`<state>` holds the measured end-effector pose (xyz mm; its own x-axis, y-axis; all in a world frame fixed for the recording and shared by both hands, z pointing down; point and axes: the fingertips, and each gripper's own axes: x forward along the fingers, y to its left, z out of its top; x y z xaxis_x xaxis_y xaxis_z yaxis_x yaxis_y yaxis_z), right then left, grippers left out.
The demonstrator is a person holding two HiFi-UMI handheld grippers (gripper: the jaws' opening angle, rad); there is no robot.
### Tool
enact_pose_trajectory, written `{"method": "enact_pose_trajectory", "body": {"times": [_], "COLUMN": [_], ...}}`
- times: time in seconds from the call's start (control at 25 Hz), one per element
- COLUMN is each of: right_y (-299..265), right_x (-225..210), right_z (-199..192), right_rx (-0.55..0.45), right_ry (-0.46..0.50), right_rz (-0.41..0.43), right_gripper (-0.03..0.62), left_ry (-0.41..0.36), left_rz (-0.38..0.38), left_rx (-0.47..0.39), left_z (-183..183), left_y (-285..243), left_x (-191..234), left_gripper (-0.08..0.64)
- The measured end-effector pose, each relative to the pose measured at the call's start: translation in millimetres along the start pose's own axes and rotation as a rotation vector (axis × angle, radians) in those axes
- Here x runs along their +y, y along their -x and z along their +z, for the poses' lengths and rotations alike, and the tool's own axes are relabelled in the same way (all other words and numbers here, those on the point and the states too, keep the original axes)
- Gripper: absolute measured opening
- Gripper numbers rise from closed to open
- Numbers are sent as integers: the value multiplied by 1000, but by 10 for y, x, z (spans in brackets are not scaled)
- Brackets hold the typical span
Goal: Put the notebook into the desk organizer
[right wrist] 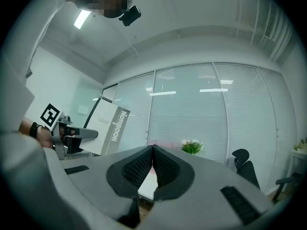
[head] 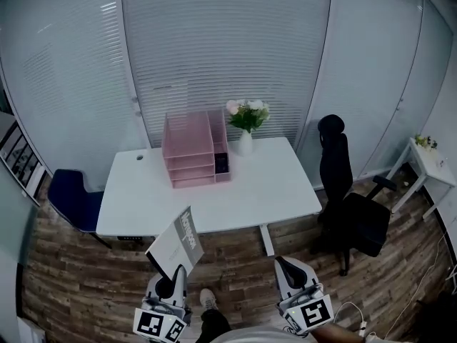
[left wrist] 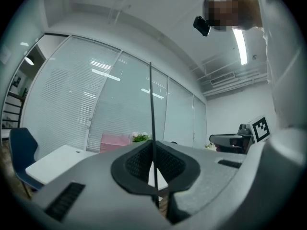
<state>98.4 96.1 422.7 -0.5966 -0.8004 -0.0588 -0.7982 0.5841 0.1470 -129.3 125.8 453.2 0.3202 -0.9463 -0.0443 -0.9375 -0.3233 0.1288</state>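
The notebook (head: pixel 178 243), grey and white with print on its cover, is held upright in front of the desk, and my left gripper (head: pixel 176 271) is shut on its lower edge. In the left gripper view it shows edge-on as a thin dark line (left wrist: pixel 151 104) rising from between the pads of the left gripper (left wrist: pixel 154 164). The pink desk organizer (head: pixel 191 148) stands at the back of the white desk (head: pixel 264 184), well ahead of both grippers. My right gripper (head: pixel 284 263) hangs to the right at the same height, shut with nothing in it (right wrist: pixel 152 162). From there I see the notebook (right wrist: pixel 108 128) at the left.
A vase of flowers (head: pixel 246 120) stands just right of the organizer. A black office chair (head: pixel 350 206) is at the desk's right end and a blue chair (head: pixel 71 195) at its left. A small white side table (head: pixel 428 159) is at the far right. The floor is wood.
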Motion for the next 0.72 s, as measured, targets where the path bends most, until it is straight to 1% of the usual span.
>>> {"method": "enact_pose_trajectory", "body": {"times": [0.12, 0.16, 0.2, 0.28, 0.44, 0.56, 0.72], "right_y": [-483, -631, -779, -1084, -1639, -1946, -2272], "right_x": [-144, -200, -253, -337, -397, -374, -343], "right_z": [15, 38, 56, 62, 66, 23, -30], "right_rx": [0, -3, -3, 5, 8, 21, 32], "right_ry": [-17, -29, -38, -39, -30, -46, -50], "right_rz": [-34, -46, -56, -73, -91, -102, -108], "right_gripper": [18, 60, 88, 16, 15, 15, 16], "left_ry": [12, 16, 17, 17, 31, 36, 30], "left_rz": [-17, -24, -32, -47, -73, -98, -173], "left_rx": [37, 44, 48, 49, 11, 24, 25], "left_z": [2, 18, 39, 92, 262, 298, 422], "left_y": [-393, -522, -649, -902, -1346, -1580, -1975], "left_x": [378, 490, 602, 832, 1243, 1467, 1667], "left_gripper": [12, 12, 12, 12, 12, 12, 12]}}
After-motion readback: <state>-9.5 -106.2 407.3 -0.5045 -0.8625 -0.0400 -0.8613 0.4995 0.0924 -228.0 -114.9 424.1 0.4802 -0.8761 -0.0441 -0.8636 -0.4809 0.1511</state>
